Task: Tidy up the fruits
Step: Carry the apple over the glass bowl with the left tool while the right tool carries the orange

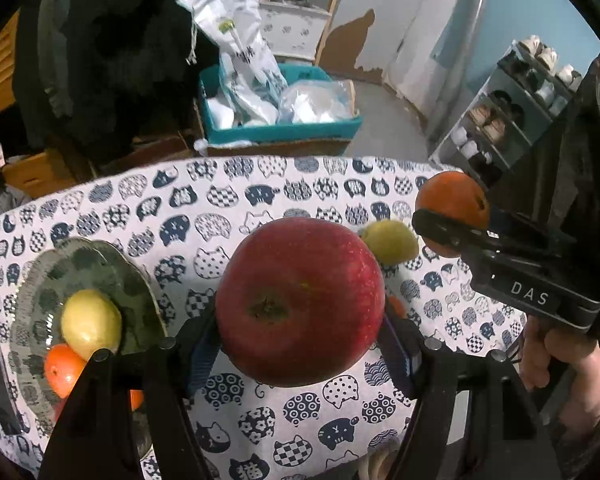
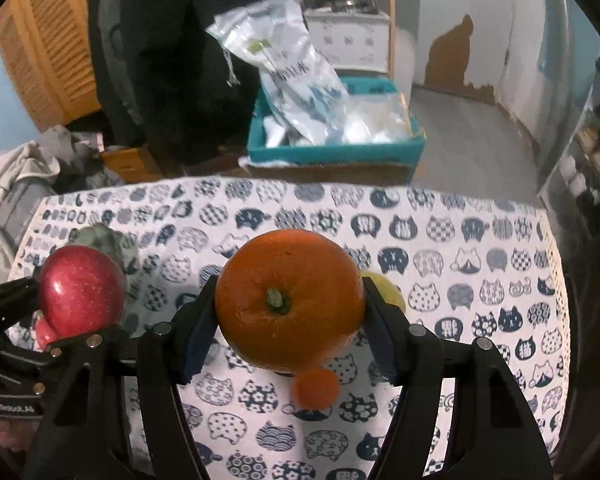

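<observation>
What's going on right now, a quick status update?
Left gripper shut on red apple. Right gripper shut on orange. Glass plate holds fruit; nothing blocking.

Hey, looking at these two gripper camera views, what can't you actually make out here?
- Left wrist view: the fruits on the green plate besides the lemon are partly hidden by the left hand-held gripper.
- Right wrist view: the plate sits mostly behind the red apple.
- Right wrist view: the yellow fruit hides behind the orange.
</observation>
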The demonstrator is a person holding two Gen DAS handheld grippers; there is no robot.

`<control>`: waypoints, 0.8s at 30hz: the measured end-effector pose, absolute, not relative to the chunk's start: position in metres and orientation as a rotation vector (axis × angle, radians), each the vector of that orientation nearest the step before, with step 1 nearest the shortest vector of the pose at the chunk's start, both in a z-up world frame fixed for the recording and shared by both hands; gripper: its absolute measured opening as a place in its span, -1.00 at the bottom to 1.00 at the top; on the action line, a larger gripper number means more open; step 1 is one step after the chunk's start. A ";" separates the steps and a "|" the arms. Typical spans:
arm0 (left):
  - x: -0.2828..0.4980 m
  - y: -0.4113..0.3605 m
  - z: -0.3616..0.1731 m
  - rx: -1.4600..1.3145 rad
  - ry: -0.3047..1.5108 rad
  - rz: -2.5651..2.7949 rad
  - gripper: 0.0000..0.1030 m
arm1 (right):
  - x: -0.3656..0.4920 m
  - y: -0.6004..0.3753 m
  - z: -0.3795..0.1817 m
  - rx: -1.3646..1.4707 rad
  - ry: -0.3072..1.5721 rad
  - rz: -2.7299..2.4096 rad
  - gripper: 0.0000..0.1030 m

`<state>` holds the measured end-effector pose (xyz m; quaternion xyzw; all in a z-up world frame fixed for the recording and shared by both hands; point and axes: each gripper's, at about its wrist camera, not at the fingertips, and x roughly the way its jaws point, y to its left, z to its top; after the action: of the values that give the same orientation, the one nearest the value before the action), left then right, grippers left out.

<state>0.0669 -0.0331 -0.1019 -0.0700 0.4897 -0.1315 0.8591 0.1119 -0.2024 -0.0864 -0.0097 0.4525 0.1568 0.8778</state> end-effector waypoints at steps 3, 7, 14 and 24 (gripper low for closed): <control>0.061 -0.026 -0.089 -0.141 0.988 -0.265 0.40 | 0.109 -0.195 -0.077 -0.027 0.916 0.342 0.30; 0.055 -0.016 -0.074 -0.151 0.952 -0.257 0.40 | 0.106 -0.186 -0.063 -0.026 0.881 0.364 0.30; 0.045 0.002 -0.057 -0.167 0.908 -0.240 0.40 | 0.097 -0.170 -0.038 -0.035 0.824 0.410 0.30; 0.032 0.024 -0.046 -0.179 0.869 -0.213 0.40 | 0.086 -0.136 -0.012 -0.050 0.774 0.496 0.30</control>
<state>0.0324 0.0243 -0.0464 -0.0864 0.4196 -0.1030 0.8977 0.0855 -0.1360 -0.0124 -0.0240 0.3733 0.2394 0.8960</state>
